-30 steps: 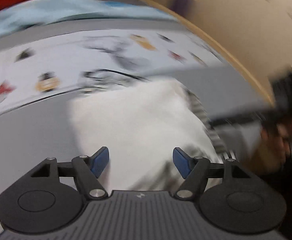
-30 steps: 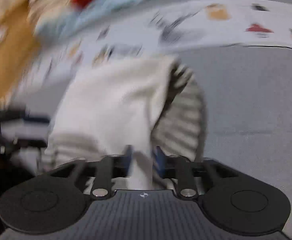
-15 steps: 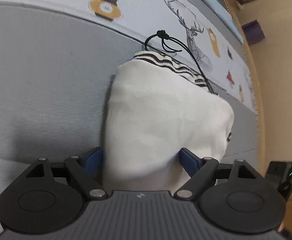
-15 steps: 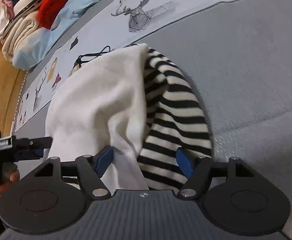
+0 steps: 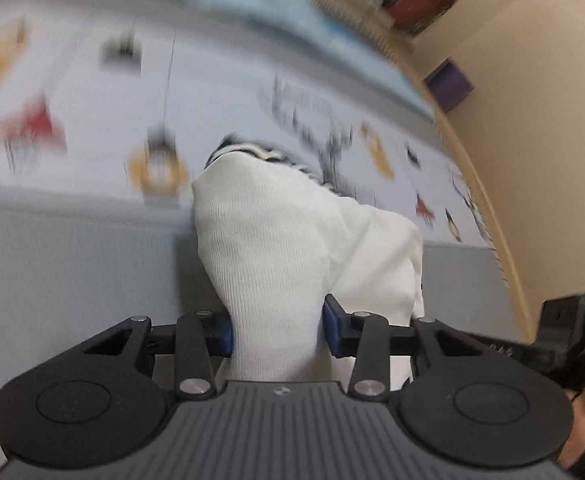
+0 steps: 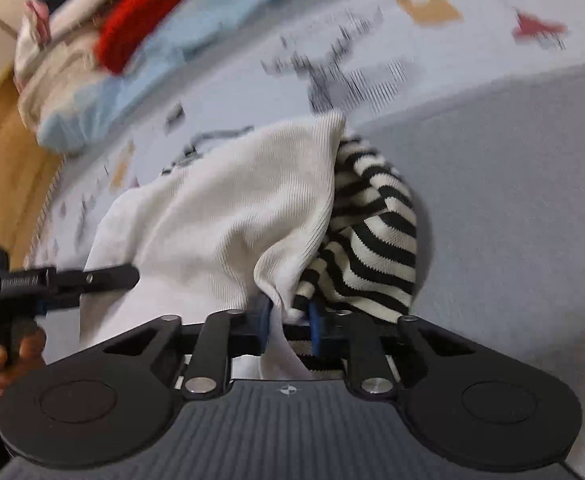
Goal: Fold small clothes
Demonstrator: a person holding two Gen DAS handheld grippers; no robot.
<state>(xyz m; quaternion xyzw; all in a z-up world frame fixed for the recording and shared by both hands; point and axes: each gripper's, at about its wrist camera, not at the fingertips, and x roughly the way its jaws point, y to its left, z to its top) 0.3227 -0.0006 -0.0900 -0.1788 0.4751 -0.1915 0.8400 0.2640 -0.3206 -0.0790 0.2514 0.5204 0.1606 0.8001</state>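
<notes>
Both the left gripper (image 5: 278,330) and right gripper (image 6: 290,320) have just closed, pinching the soft, light white-and-striped knit garment (image 6: 228,208) at its near edge.

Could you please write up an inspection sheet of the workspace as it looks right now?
Surface: grey bed cover with a pale printed sheet beyond it.
Job's things: white garment with a black-and-white striped part, bunched and gripped at its near edge.
Clutter: pile of clothes, red, cream and light blue, at the far side.
Grippers: left gripper and right gripper have just been closing; both sets of jaws now pinch the fabric.
Cables: thin dark cord beside the garment, blurred.
Surroundings: beige wall, wooden bed edge.
</notes>
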